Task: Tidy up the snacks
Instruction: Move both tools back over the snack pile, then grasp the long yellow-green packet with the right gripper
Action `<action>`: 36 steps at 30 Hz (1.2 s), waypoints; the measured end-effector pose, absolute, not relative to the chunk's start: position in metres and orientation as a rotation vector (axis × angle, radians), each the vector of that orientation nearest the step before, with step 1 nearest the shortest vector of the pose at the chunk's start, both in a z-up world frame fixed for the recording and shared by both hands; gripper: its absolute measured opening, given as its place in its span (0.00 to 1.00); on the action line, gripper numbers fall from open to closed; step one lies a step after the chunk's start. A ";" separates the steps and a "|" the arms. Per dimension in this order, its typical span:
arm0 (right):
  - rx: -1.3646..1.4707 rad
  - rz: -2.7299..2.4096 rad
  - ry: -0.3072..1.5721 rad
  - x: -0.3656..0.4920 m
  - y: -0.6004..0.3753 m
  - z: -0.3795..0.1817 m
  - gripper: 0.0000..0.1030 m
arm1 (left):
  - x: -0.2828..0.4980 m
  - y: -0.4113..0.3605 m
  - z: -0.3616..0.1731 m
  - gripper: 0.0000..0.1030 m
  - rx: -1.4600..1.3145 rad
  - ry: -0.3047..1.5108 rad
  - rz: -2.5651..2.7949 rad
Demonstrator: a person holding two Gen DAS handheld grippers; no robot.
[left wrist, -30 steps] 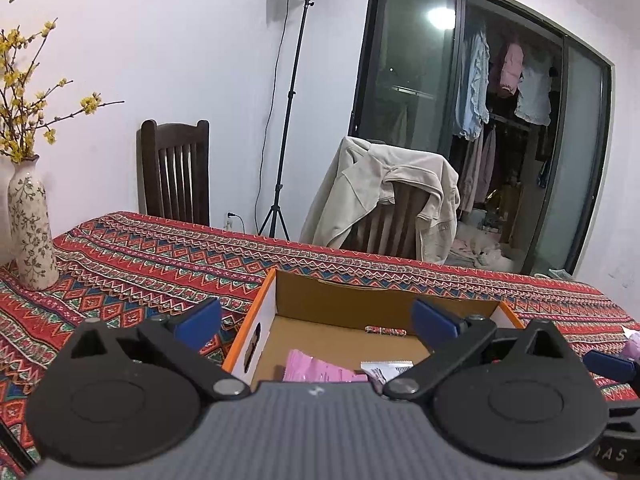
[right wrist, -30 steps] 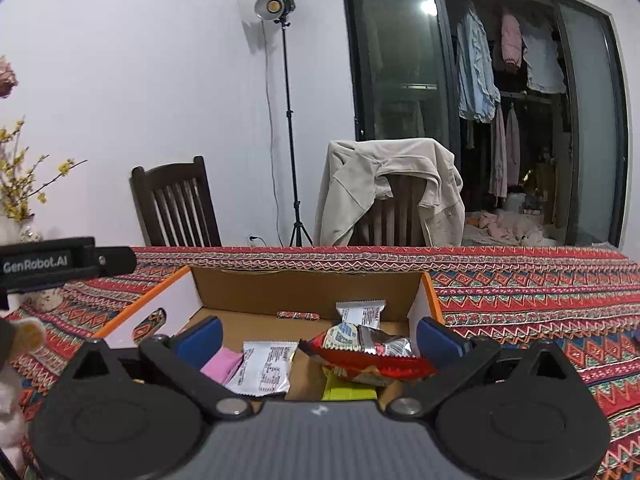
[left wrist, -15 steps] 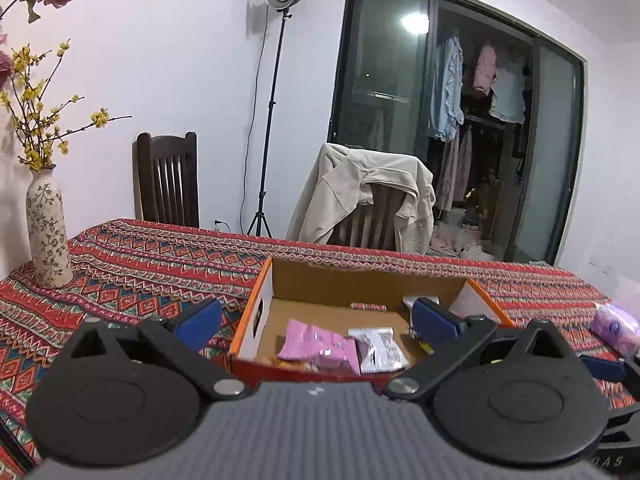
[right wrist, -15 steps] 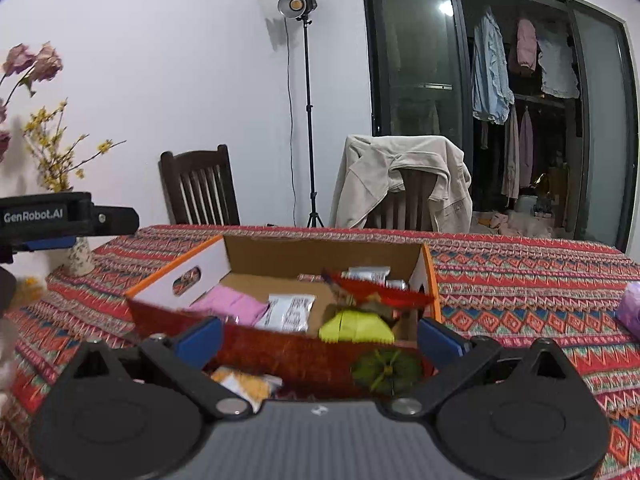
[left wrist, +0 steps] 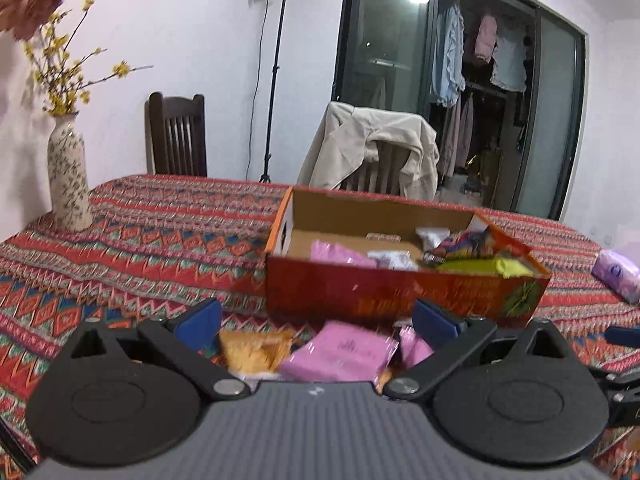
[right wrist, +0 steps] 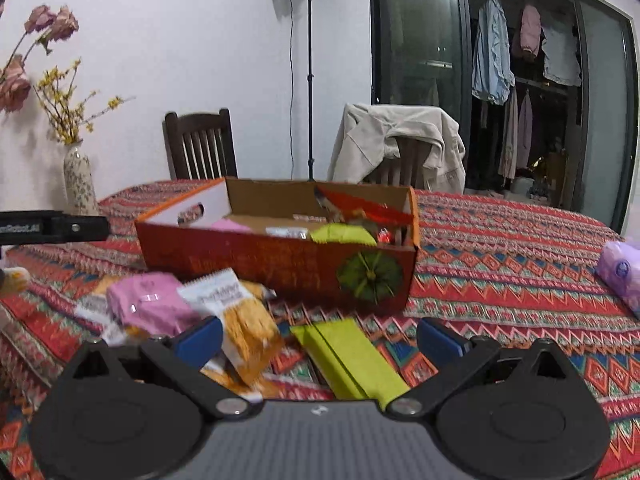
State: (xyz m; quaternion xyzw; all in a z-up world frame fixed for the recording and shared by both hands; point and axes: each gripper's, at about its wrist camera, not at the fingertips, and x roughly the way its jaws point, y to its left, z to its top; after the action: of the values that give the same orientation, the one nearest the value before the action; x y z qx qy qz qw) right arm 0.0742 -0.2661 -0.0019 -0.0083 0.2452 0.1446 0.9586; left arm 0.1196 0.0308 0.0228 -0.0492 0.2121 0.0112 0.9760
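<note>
Both your claws are spread wide apart with nothing in them. Your left claw (left wrist: 318, 320) hangs low over a pink packet (left wrist: 340, 354) and an orange snack bag (left wrist: 256, 348), both lying on the table (left wrist: 140, 248) just in front of the box (left wrist: 400, 292). Your right claw (right wrist: 320, 338) sits over a lime-green packet (right wrist: 352, 360), also in front of the box and flat on the patterned cloth, with an orange-and-white cracker bag (right wrist: 240, 320) and another pink packet (right wrist: 152, 304) piled to its left. Inside the box you've already got pink, white, lime-green and red wrappers, kinda jumbled together. Right of the box, well apart from it, there's a purple tissue pack (right wrist: 620, 272). Left of the box a flower vase (left wrist: 68, 184) stands near the table's edge, and behind the box a chair with a beige jacket (left wrist: 372, 152) draped on it.
</note>
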 end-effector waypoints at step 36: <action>-0.019 0.241 0.720 0.145 -0.272 -0.043 1.00 | 0.131 0.050 -0.016 1.00 -0.186 0.530 0.063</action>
State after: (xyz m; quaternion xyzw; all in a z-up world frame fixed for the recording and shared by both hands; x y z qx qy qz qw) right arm 0.1450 -0.2719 -0.0431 -0.0092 0.3514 0.1177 0.9287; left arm 0.1313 0.0504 -0.0157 -0.0917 0.2616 0.0309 0.9603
